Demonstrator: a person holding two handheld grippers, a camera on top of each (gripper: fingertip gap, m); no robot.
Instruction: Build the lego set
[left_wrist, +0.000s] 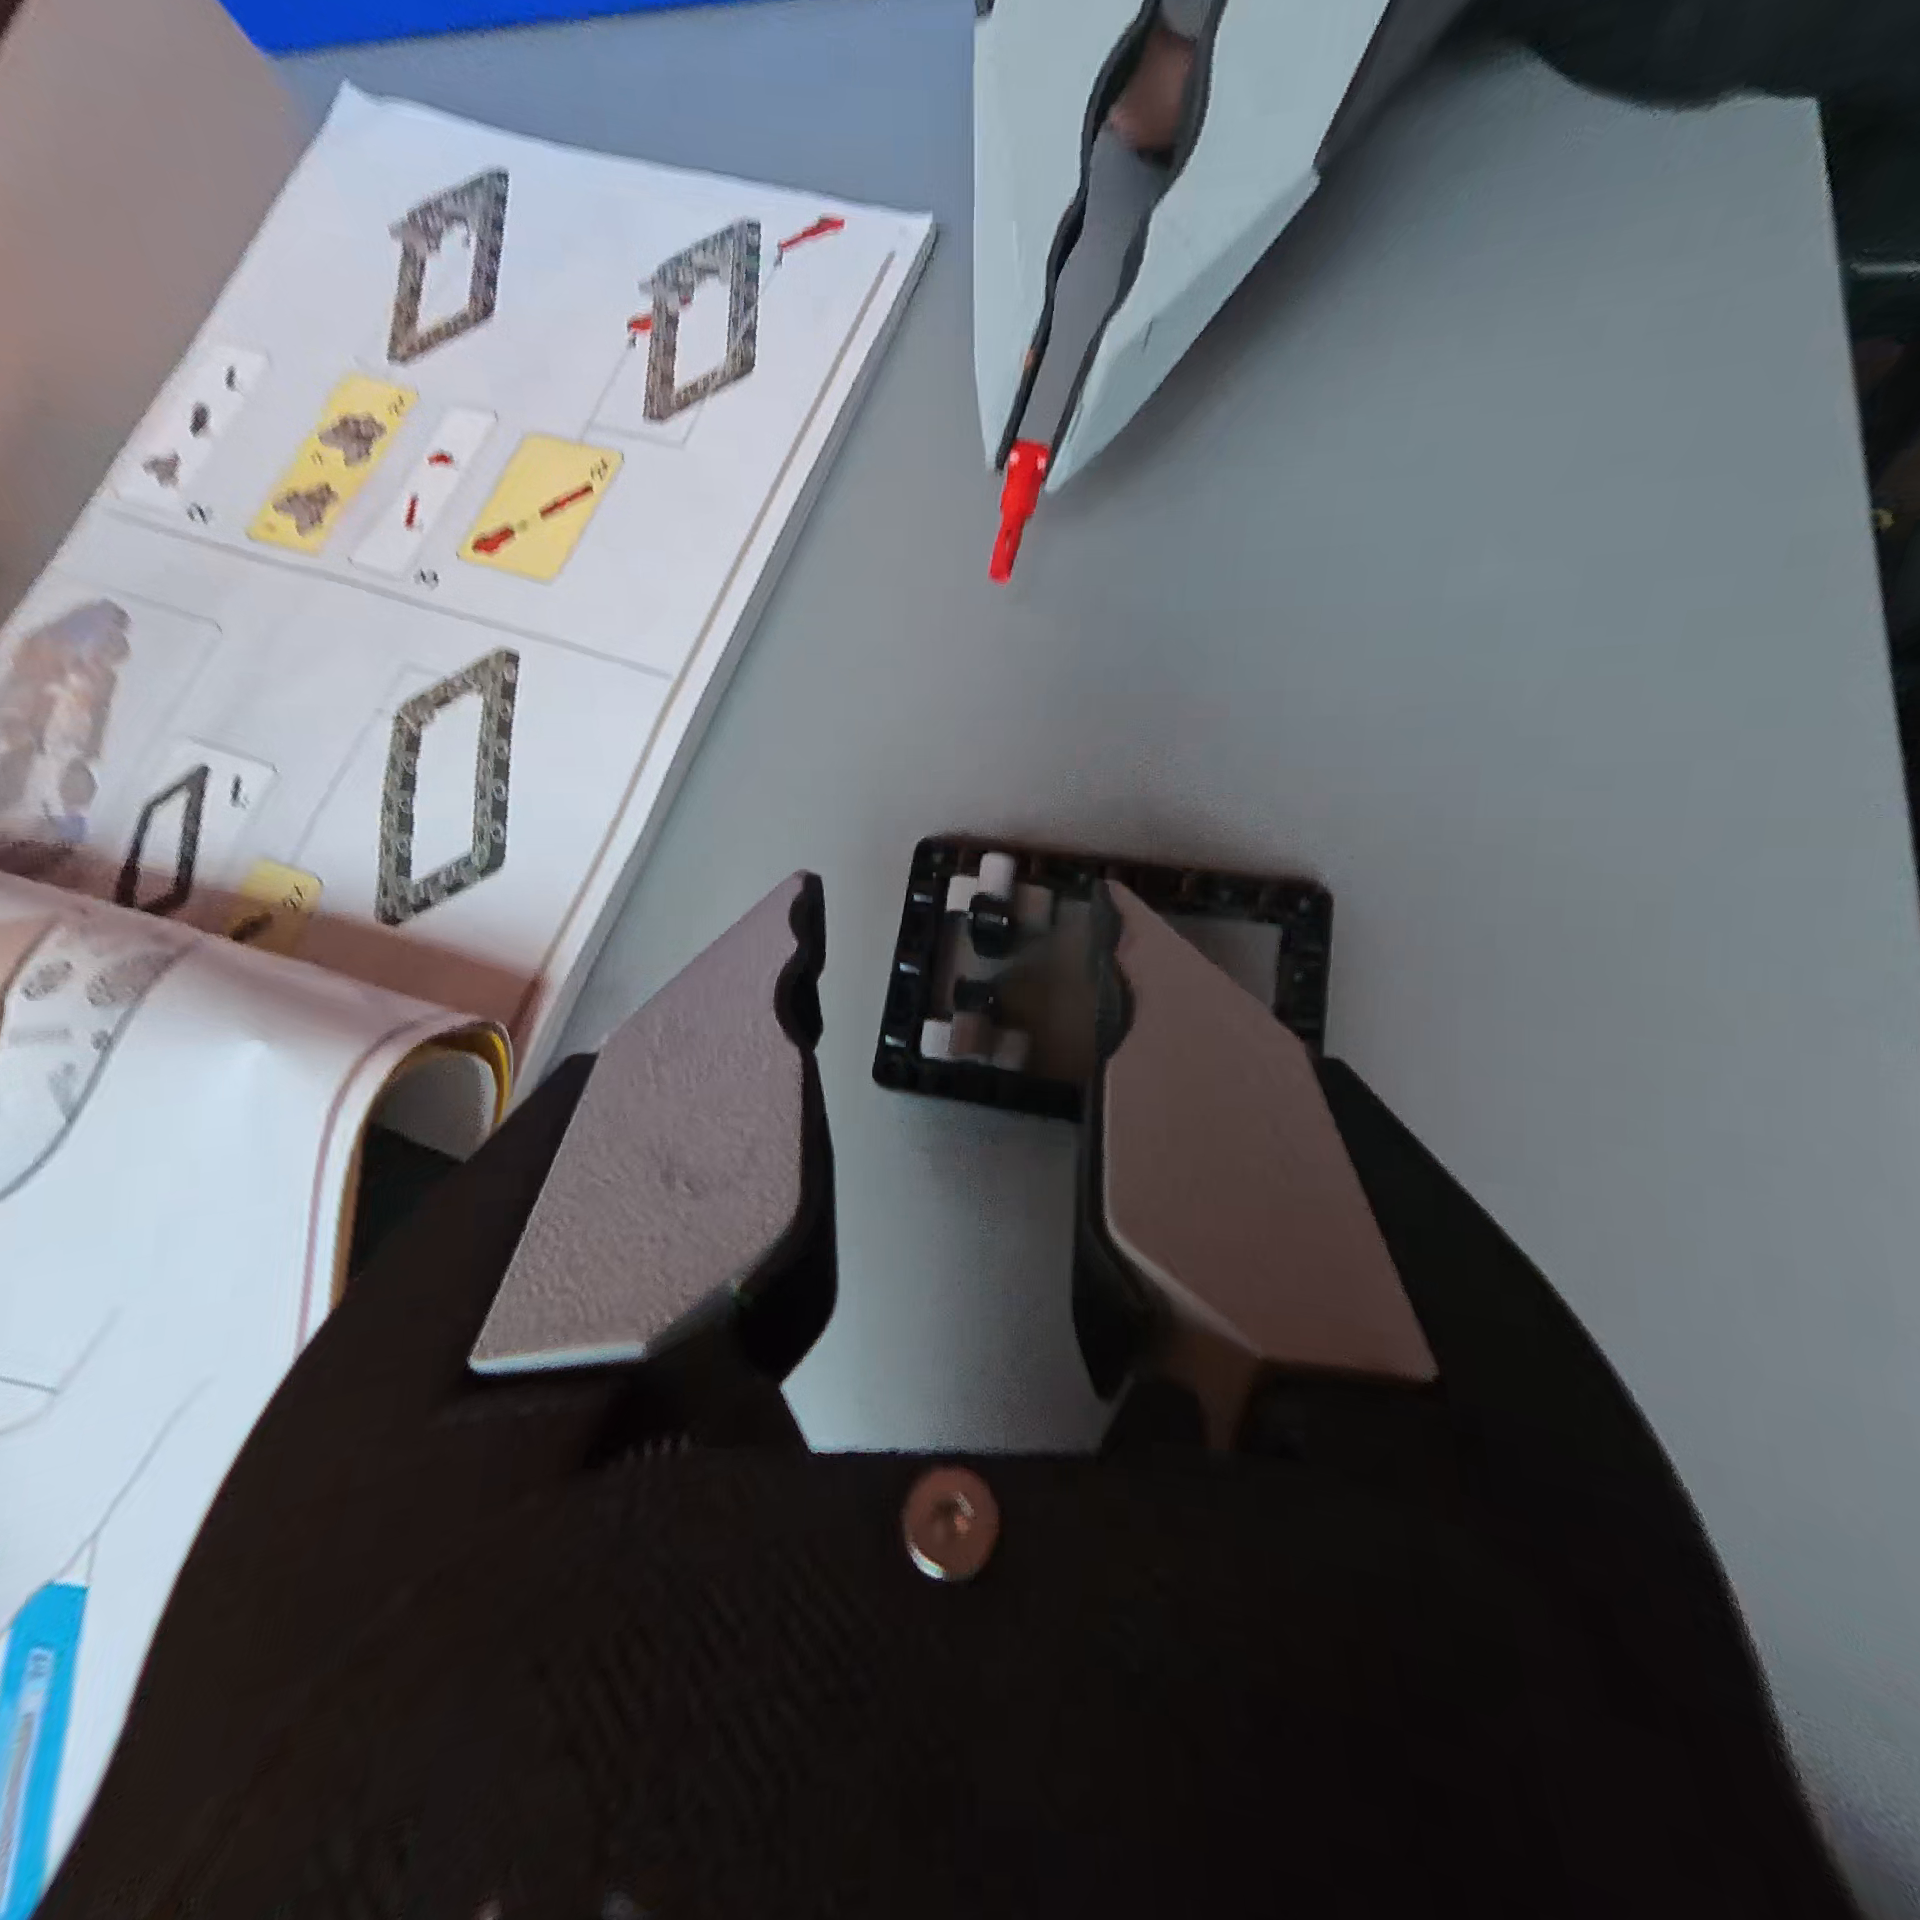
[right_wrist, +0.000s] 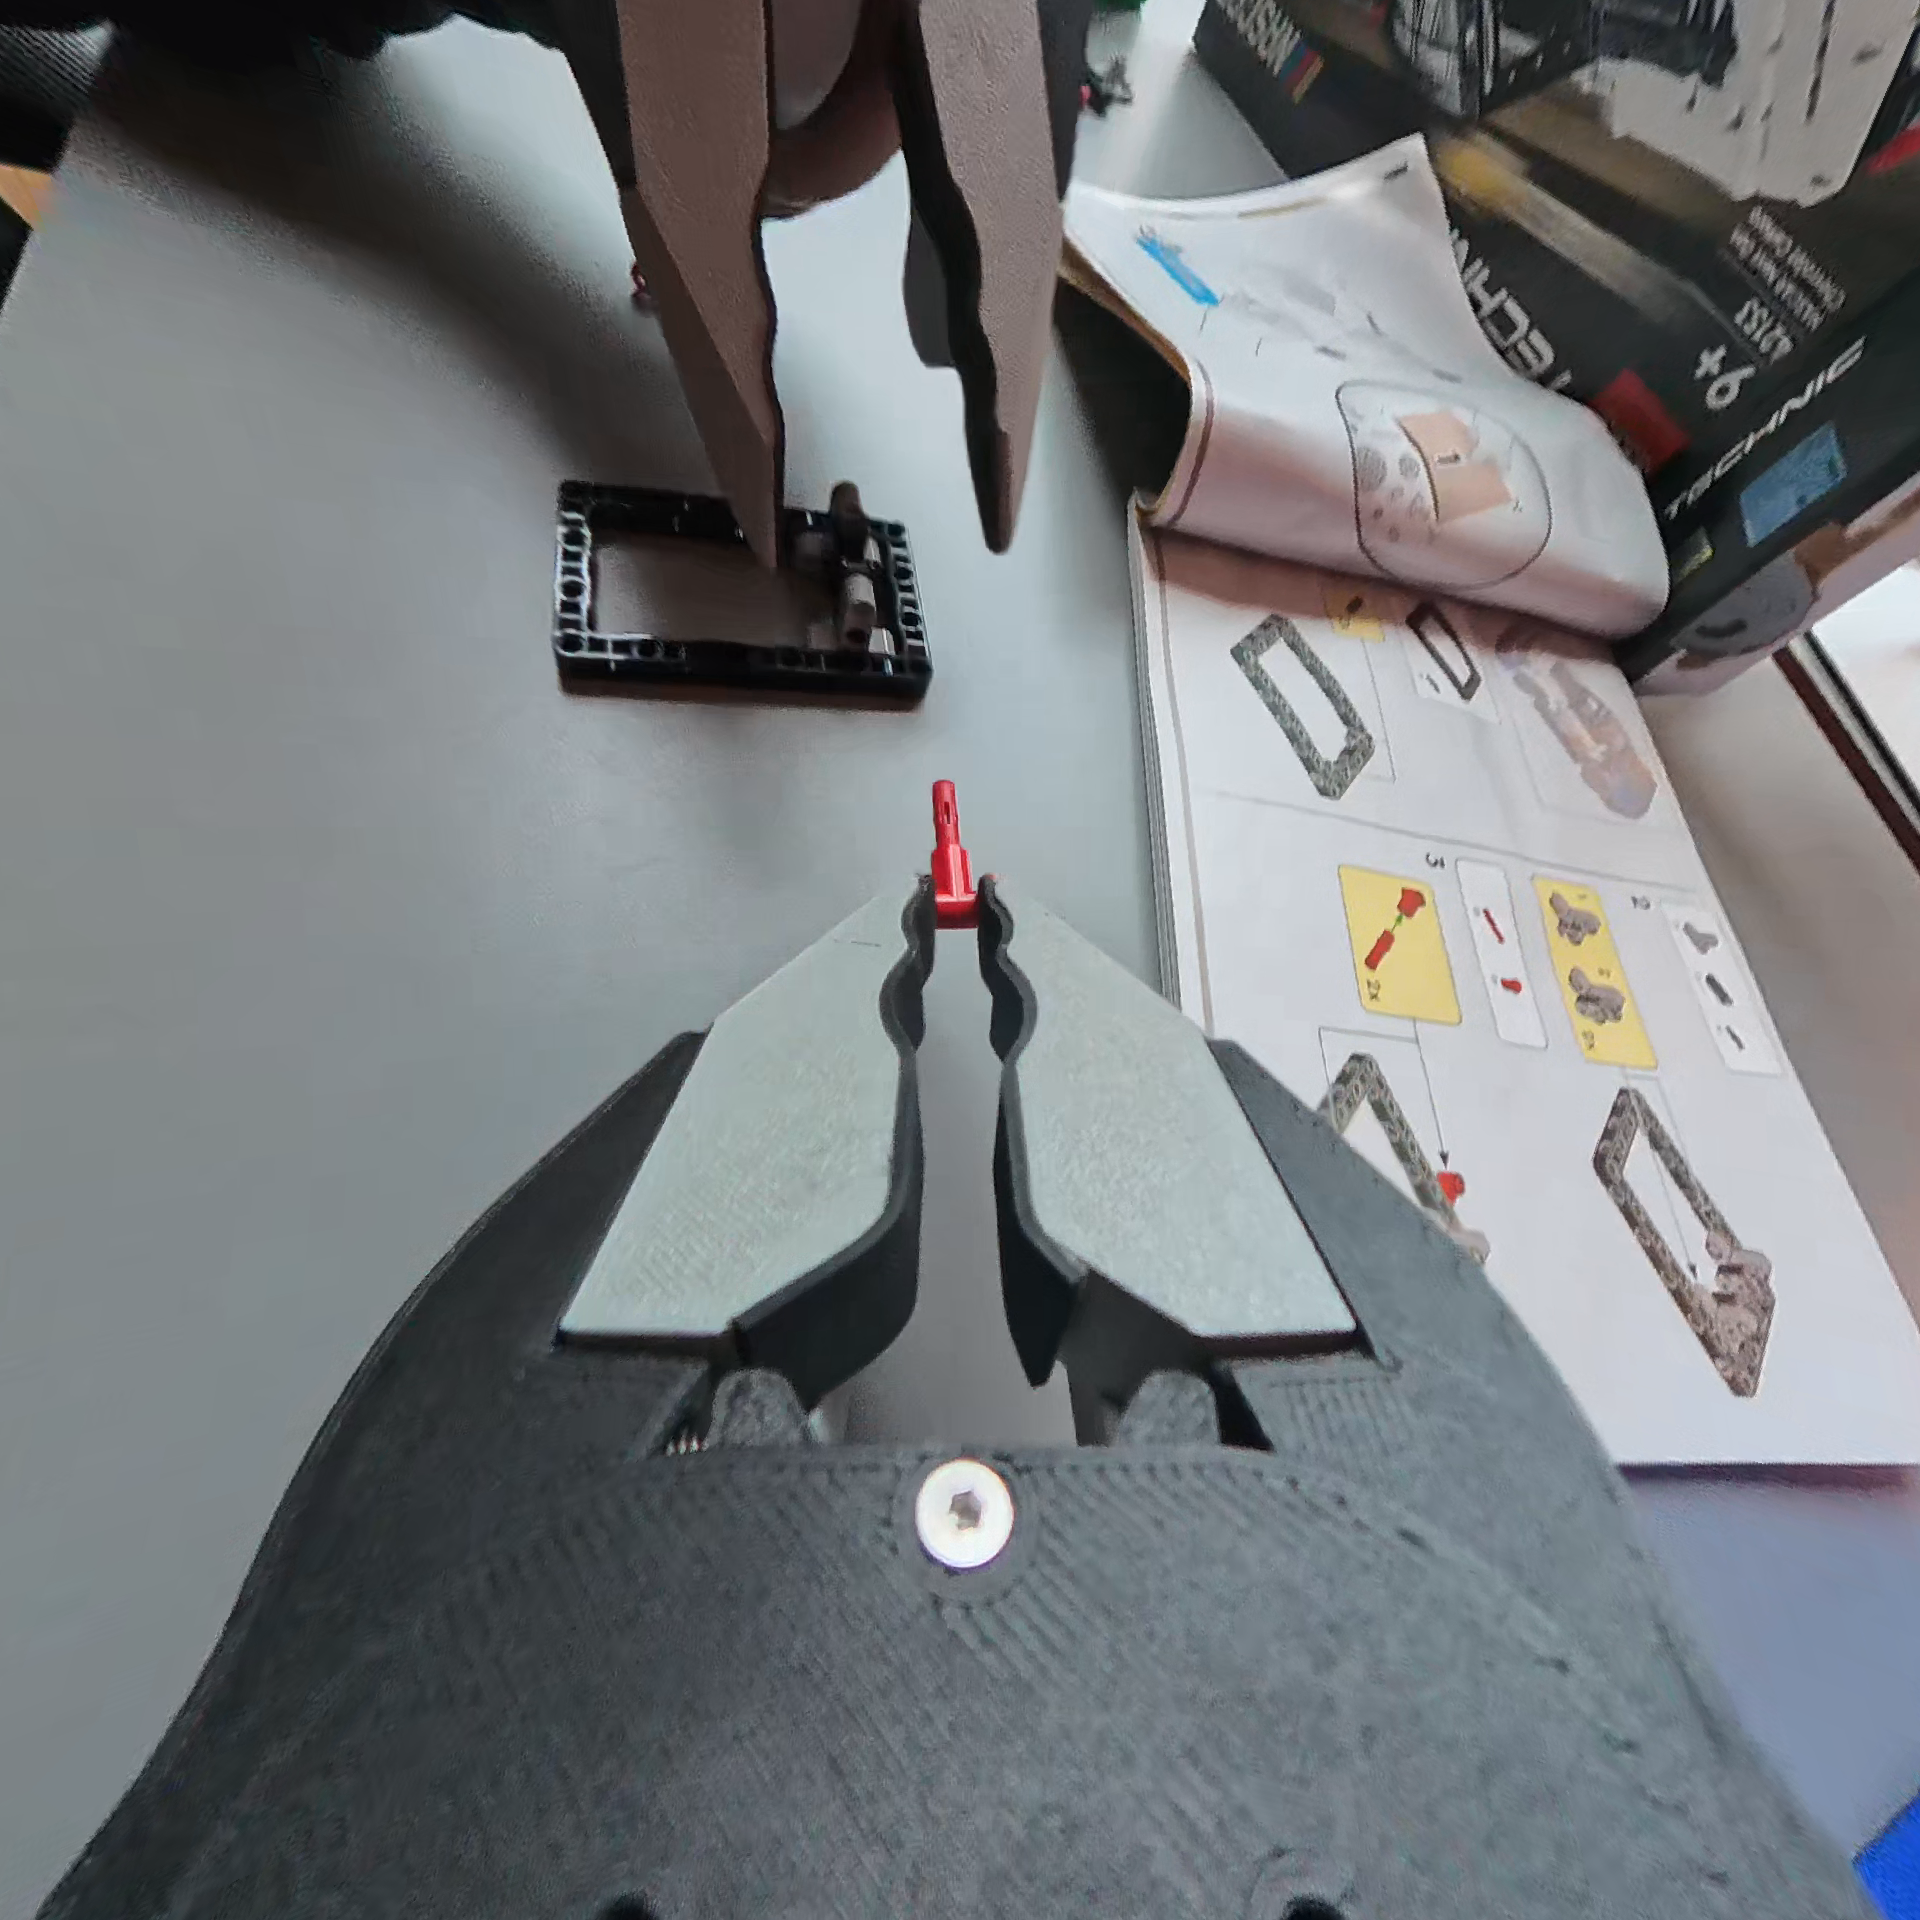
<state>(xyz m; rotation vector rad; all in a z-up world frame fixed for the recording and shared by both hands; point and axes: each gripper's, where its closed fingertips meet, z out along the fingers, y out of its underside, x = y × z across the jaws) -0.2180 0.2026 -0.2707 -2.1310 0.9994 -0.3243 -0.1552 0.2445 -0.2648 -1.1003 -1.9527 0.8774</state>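
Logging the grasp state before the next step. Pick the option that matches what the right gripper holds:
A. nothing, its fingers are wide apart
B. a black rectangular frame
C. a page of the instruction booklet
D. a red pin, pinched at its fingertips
D: the right gripper is closed on the red pin, which sticks out past its tips, while the black frame lies flat on the table near the left gripper.

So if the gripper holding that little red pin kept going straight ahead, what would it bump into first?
Probably the black rectangular lego frame lying on the grey table, slightly left of its line. The right gripper leads with the small red plastic pin; depth is unclear.
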